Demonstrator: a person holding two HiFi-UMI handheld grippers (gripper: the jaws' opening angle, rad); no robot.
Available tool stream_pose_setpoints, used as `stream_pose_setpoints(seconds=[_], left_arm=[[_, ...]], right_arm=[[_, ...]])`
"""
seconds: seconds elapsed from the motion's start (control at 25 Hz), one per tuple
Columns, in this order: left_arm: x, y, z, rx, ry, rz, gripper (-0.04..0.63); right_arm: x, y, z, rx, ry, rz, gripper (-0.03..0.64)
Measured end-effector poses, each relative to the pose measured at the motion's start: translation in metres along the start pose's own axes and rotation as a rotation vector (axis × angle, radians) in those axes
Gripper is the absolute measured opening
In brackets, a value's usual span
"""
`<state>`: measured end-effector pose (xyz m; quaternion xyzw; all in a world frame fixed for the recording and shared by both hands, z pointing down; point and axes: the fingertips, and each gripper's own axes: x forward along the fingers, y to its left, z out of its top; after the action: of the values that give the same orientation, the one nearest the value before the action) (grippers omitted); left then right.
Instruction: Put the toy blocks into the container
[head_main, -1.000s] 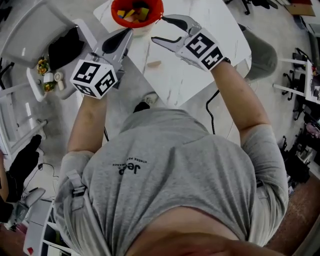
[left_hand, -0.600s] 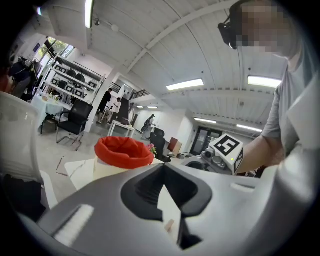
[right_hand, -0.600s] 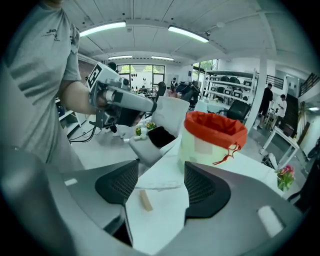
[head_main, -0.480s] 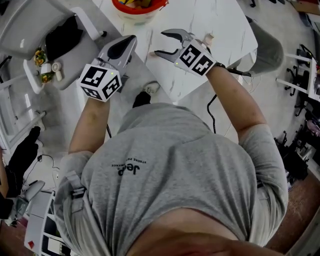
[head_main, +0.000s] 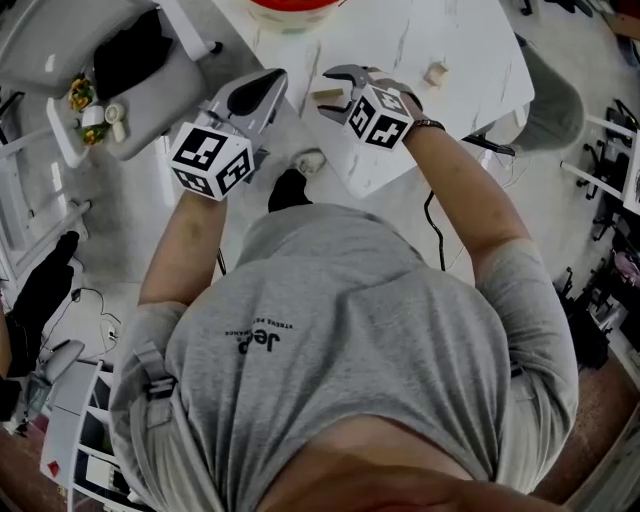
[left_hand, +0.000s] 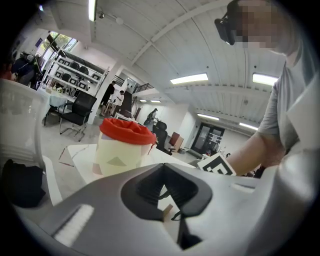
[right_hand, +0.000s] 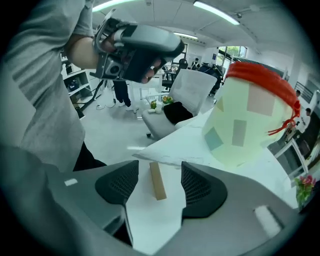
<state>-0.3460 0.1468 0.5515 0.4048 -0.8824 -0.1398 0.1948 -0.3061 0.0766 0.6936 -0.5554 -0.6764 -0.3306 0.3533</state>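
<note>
Wooden block (right_hand: 158, 181) lay flat on the white table (right_hand: 150, 220) between the spread jaws of the right gripper (right_hand: 160, 167), untouched by either pad. The left gripper (left_hand: 162, 167) hung nearby, jaws pressed together, empty. Farther off stood the red-rimmed container (right_hand: 245, 125) on the same table.

Landmark: white marble-pattern table (head_main: 460, 40). Left of the table: grey chair (head_main: 165, 90), black bag (head_main: 125, 60) lying on its seat. Further left of the table: small yellow-green items (head_main: 85, 95). Right of the table: second grey chair (head_main: 550, 100). Below the table's near edge: black cable (head_main: 431, 222) hanging down
</note>
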Motion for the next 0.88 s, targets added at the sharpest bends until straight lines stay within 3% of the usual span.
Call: stream_pose_setpoints(seconds=[0.08, 0.12, 0.16, 0.4, 0.88], left_arm=[[0.000, -0.002, -0.004, -0.002, 0.007, -0.002, 0.049], [0.000, -0.002, -0.006, -0.002, 0.010, -0.002, 0.048], [0.000, -0.003, -0.007, -0.002, 0.013, 0.000, 0.048], [-0.006, 0.000, 0.002, 0.009, -0.002, 0.005, 0.048], [0.009, -0.009, 0.068, 0.077, -0.077, -0.020, 0.048]], right_arm=[[0.013, 0.002, -0.013, -0.026, 0.039, 0.006, 0.267], [0.018, 0.004, -0.020, -0.032, 0.059, 0.013, 0.234], [0.021, 0.006, -0.025, -0.035, 0.074, 0.020, 0.071], [-0.004, -0.002, -0.005, 0.005, -0.010, -0.015, 0.072], [-0.124, -0.086, 0.077, 0.064, -0.213, -0.238, 0.072]])
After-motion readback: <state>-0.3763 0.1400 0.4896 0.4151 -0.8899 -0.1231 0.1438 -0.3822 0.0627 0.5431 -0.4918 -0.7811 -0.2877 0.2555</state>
